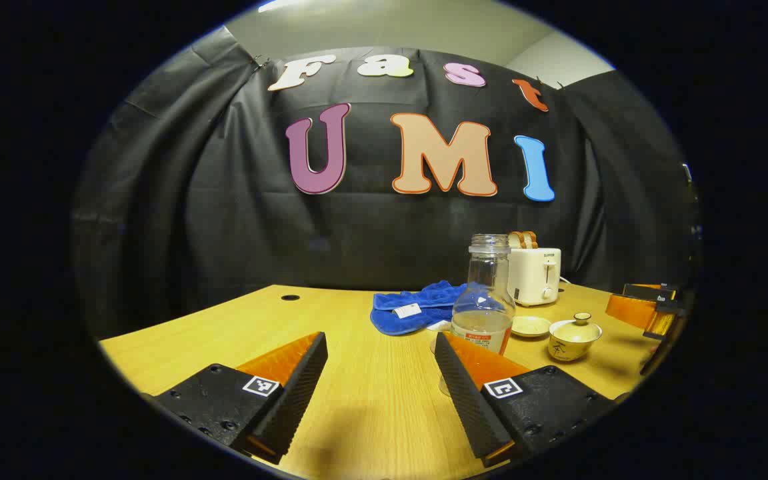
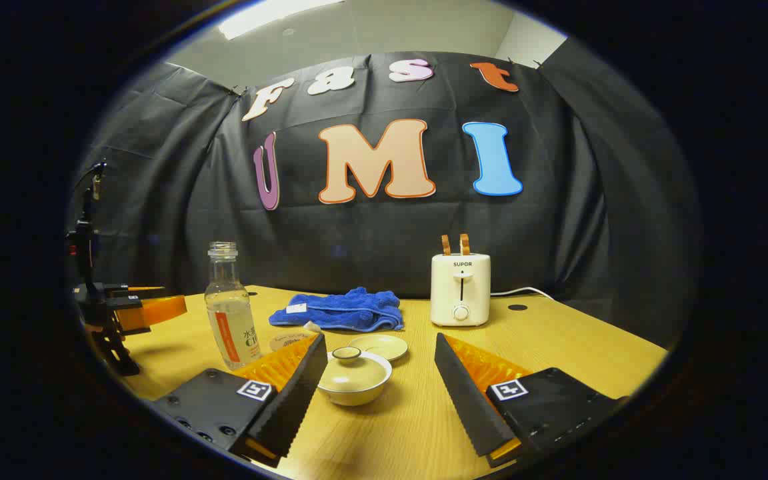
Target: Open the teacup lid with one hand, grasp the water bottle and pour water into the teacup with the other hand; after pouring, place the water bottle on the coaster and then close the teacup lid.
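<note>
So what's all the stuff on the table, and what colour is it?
water bottle: 1, clear with orange label, no cap, standing left of the teacup
teacup: 1, cream, lid on, front middle
saucer: 1, cream, just behind the teacup
coaster: 1, pale, round, between bottle and towel
towel: 1, blue, crumpled at the back
toaster: 1, white, two slices sticking up, back right
table: 1, light wood
left gripper: black and orange fingers, open, facing the bottle
right gripper: black and orange fingers, open, facing the teacup
</note>
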Demonstrator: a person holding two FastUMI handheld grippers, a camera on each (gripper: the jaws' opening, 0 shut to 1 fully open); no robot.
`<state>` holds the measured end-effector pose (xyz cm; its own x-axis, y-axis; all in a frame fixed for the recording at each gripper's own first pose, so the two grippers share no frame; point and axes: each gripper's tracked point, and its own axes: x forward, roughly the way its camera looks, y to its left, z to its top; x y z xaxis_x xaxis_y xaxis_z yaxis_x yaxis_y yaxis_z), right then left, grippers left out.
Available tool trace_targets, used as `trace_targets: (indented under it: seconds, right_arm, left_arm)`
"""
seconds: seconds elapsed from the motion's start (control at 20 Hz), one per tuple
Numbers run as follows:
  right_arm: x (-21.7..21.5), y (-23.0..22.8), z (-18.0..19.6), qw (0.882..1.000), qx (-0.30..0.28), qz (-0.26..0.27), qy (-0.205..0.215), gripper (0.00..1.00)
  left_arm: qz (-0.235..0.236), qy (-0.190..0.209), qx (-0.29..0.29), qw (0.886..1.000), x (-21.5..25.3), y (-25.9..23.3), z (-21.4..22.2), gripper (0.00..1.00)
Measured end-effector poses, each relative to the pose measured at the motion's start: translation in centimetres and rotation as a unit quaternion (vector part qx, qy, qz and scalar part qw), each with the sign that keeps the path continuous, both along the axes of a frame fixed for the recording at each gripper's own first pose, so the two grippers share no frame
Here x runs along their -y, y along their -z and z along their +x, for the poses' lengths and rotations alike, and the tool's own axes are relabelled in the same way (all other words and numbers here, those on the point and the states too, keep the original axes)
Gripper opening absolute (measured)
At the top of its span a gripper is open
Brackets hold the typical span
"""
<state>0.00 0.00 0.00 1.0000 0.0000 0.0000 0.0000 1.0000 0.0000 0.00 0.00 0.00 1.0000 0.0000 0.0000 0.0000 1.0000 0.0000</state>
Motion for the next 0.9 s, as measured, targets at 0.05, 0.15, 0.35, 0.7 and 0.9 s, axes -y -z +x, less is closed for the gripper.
trace_targets:
  seconds: [0.05,0.15,0.35,0.7,0.9]
  right_arm:
    - [-0.16,0.01,0.00,1.000,0.000,0.000,-0.002,1.00]
    - [-0.29,-0.05,0.04,1.000,0.000,0.000,-0.007,1.00]
    - [-0.40,0.04,0.09,1.000,-0.002,0.000,-0.011,1.00]
    - [-0.01,-0.06,0.24,1.000,-0.001,0.000,-0.001,1.00]
    - [-0.04,-0.03,0.30,1.000,-0.001,0.000,-0.001,1.00]
  left_arm:
    - [0.006,0.003,0.000,1.000,0.06,0.12,-0.01,0.95]
    - [0.004,0.000,0.002,1.000,0.04,-0.09,-0.17,0.95]
    - [0.003,-0.003,0.001,1.000,0.11,-0.05,0.07,0.95]
    - [0.002,0.000,0.003,1.000,0.27,-0.11,0.13,0.95]
    - [0.002,-0.001,0.003,1.000,0.16,0.06,0.04,0.95]
